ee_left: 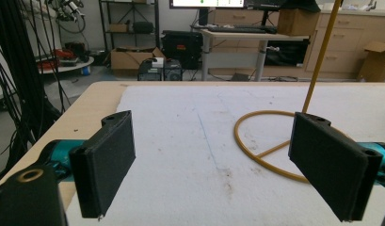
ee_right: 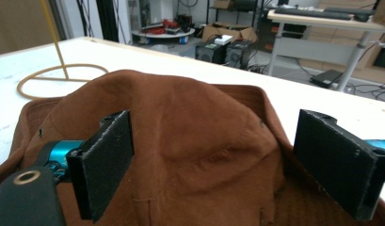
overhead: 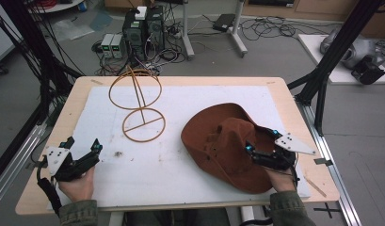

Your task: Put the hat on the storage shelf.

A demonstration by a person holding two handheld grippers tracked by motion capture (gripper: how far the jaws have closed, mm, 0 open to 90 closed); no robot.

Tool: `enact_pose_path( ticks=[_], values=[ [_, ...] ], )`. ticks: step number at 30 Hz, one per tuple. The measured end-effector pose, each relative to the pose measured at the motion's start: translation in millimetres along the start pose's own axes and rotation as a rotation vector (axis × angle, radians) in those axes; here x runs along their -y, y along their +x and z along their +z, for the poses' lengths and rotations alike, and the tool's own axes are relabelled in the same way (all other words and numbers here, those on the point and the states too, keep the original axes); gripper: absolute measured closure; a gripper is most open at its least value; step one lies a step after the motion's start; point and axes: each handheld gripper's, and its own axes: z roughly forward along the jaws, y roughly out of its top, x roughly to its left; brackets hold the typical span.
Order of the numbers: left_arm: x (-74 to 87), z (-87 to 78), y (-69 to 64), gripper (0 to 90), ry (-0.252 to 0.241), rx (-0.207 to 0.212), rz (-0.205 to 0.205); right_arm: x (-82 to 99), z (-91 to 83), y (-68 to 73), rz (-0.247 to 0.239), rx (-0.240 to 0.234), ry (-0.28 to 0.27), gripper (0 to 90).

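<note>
Two handheld grippers work over a white mat on a wooden table, where a brown felt hat lies crown-up on the right half and a yellow wire hat stand rises at centre-left. At right, the right gripper is held over the near side of the hat, its jaws spread wide; in the right gripper view the hat's creased crown bulges up between the two black pads, with one pad set against the crown's left flank and the other out over the upturned brim. Whether either pad is actually pressing into the felt is hard to judge from these angles, though nothing is pinched between them. At left, the left gripper sits near the table's front-left corner, well apart from the hat, jaws likewise wide apart and holding nothing. Its own view looks across bare mat toward the stand's round base ring, which lies ahead and partly behind the right-hand pad, with the upright rod climbing out of frame.
</note>
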Motion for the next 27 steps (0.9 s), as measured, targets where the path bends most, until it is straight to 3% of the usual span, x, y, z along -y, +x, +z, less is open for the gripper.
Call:
enact_pose_path(
  ticks=[24,27],
  values=[
    [1.1,-1.7,2.0,15.4,0.003,0.003,-0.005,1.8,34.5,19.3,-0.068,-0.089,0.140,12.2],
    [1.2,-1.8,2.3,15.4,0.003,0.004,-0.004,2.7,37.1,21.0,-0.068,-0.095,0.160,16.0]
  ],
)
